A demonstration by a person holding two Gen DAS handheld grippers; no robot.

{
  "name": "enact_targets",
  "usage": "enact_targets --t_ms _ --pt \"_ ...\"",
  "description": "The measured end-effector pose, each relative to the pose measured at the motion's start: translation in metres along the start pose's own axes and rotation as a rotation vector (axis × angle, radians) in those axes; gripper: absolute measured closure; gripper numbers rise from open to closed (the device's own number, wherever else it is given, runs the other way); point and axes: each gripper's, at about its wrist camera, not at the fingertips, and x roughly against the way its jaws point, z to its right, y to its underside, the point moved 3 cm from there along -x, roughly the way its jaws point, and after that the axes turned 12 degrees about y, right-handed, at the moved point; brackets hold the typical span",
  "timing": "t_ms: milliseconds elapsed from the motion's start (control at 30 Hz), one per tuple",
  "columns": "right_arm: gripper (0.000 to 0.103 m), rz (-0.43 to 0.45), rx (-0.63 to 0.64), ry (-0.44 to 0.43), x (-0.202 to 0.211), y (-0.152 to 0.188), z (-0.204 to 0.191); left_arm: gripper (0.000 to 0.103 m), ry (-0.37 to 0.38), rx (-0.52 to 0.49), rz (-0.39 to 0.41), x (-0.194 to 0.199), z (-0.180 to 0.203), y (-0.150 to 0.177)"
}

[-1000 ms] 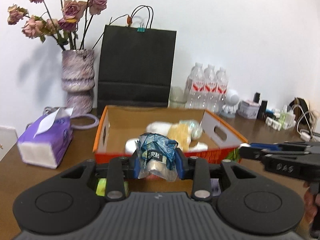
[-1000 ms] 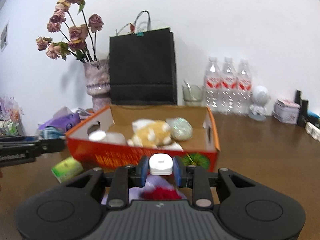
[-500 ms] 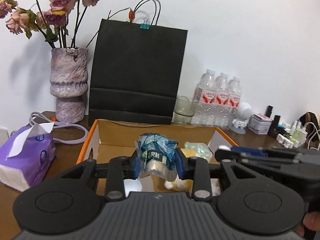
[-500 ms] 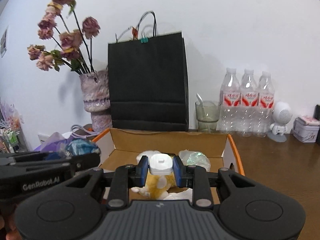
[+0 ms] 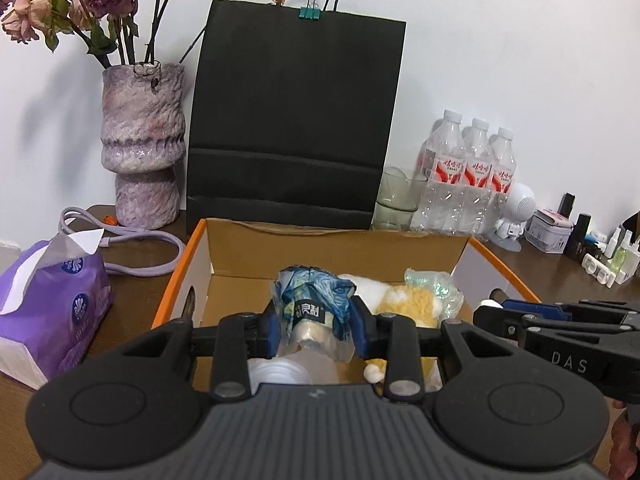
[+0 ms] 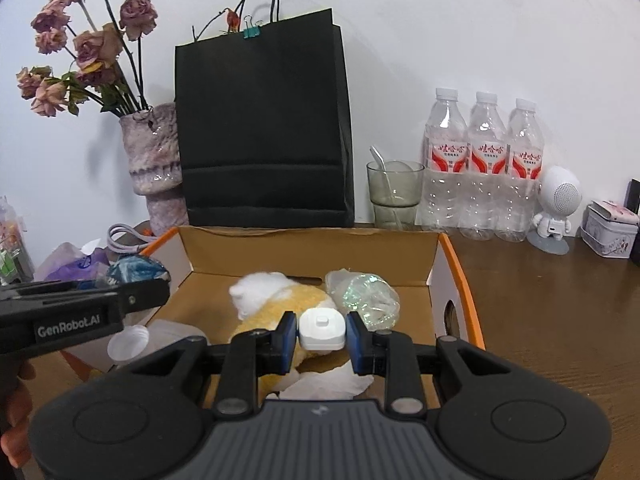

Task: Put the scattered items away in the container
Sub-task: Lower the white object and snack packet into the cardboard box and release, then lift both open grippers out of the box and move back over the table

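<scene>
An open cardboard box with orange edges [image 5: 224,256] [image 6: 456,264] stands on the brown table. My left gripper [image 5: 315,322] is shut on a blue-wrapped snack packet [image 5: 312,300] and holds it over the box; the packet also shows in the right wrist view [image 6: 134,270]. My right gripper [image 6: 322,334] is shut on a small white plastic device [image 6: 322,328], also over the box. Inside lie a yellow-and-white plush toy [image 6: 276,300], a shiny clear bag [image 6: 364,298], a clear lidded cup [image 6: 132,342] and white tissue [image 6: 328,386].
A black paper bag [image 5: 292,120] stands right behind the box. A vase of dried roses [image 5: 142,148], a purple cable [image 5: 132,240] and a purple tissue pack [image 5: 52,304] are left. A glass [image 6: 394,192], water bottles [image 6: 484,168], a white speaker figure [image 6: 558,208] and a tin [image 6: 610,232] are right.
Both grippers rose and moved forward from in front of the box to above its inside, each still holding its item.
</scene>
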Motion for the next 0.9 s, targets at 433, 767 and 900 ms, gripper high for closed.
enact_targets --t_ms 433,767,900 --pt "0.000 -0.004 -0.024 0.058 0.006 -0.007 0.009 0.000 -0.121 0.005 0.025 0.007 -0.002 -0.005" --pt "0.000 0.004 -0.030 0.051 0.010 -0.009 0.011 0.000 -0.115 -0.019 0.024 0.008 0.002 -0.006" --pt "0.000 0.005 -0.027 0.047 0.011 -0.009 0.010 0.000 -0.112 -0.023 0.019 0.007 0.003 -0.006"
